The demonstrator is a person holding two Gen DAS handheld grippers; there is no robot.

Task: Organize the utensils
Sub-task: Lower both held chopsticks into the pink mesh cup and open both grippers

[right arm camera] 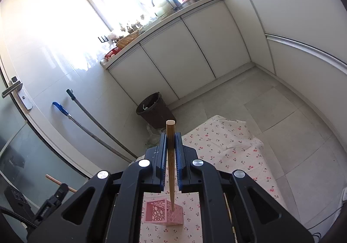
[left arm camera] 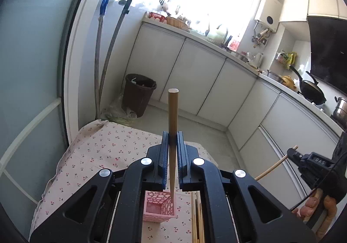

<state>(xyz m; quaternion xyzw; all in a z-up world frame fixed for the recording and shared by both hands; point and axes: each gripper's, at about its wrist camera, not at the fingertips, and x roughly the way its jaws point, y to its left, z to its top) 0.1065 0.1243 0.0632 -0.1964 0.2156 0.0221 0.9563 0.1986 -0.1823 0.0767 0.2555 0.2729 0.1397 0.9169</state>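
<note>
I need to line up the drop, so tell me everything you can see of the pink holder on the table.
The pink utensil holder is a small square-sided box, seemingly plastic, its walls pierced with round cut-outs and its top open. It stands upright on the cherry-print tablecloth and looks empty. Nothing touches it; loose chopsticks lie beside it on the cloth. Each gripper's chopstick tip lines up with it in its own view; whether either is inside cannot be told.

Home kitchen: cabinets (left arm camera: 201, 74), wok (left arm camera: 312, 91)

Pink cut-out-patterned holder (left arm camera: 159, 206), tan wooden chopstick (left arm camera: 172, 117), cherry-print pink tablecloth (left arm camera: 102, 152), dark-brown bin (left arm camera: 138, 96).
</note>
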